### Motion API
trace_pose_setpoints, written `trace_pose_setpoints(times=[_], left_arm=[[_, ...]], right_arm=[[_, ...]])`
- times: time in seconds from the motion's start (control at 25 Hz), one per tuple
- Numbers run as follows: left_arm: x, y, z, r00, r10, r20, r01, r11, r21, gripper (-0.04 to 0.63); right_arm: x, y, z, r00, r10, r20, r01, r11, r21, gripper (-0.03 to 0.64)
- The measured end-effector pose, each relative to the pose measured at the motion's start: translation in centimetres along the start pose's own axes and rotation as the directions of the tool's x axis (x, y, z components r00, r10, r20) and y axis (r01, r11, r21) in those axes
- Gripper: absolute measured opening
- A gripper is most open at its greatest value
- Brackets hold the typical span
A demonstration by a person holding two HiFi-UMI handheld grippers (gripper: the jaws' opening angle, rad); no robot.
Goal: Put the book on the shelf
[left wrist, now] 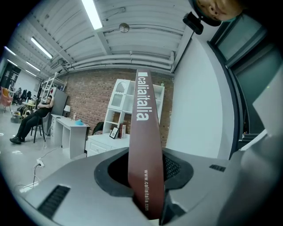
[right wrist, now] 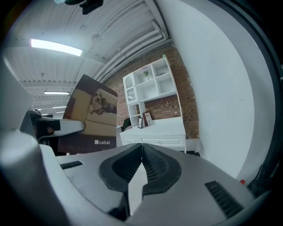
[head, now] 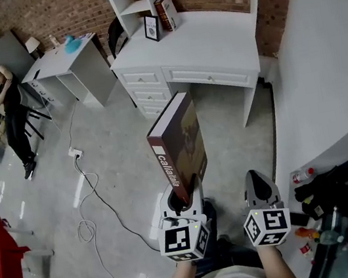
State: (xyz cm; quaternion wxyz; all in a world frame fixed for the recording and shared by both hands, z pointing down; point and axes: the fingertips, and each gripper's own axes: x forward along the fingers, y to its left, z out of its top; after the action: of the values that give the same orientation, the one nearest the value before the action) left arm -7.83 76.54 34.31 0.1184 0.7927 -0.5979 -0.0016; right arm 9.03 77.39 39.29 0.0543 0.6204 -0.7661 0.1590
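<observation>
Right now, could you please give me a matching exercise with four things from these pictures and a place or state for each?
Things:
1. book
2. right gripper
3. picture frame
4. power strip

Places or states:
A. lying on the floor
B. standing on the white desk
C. jaws together, nothing between them
D. upright, clamped in the left gripper

Pairs: 1-D, 2-C, 3-B, 4-A.
</observation>
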Motion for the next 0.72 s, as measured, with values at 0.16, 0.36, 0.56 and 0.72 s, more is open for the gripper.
trace_pose_setpoints(times=[0.16, 0.36, 0.56, 0.72], left_arm=[[3.5, 1.8, 0.7, 1.000, -0.006, 0.003, 0.006, 1.000, -0.005, 0.147], [8.7, 4.4, 2.4, 0.999, -0.036, 0.004, 0.036, 0.999, -0.014, 0.147], [13.9, 7.4, 4.6, 0.997, -0.079, 0.010, 0.079, 0.997, -0.014, 0.147], [17.2, 9.6, 5.8, 0.994, -0.111, 0.015, 0.111, 0.994, -0.012, 0.147]], right_arm=[[3.7, 0.2, 0.8, 1.000, -0.001, -0.005, 0.001, 1.000, 0.005, 0.017], [9.1, 0.8, 3.0, 1.000, -0.019, 0.003, 0.019, 1.000, -0.001, 0.017], [15.2, 2.2, 5.4, 0.999, -0.038, 0.015, 0.038, 0.999, 0.002, 0.017], [19.1, 3.5, 6.7, 0.999, -0.044, 0.025, 0.044, 0.999, 0.000, 0.017]])
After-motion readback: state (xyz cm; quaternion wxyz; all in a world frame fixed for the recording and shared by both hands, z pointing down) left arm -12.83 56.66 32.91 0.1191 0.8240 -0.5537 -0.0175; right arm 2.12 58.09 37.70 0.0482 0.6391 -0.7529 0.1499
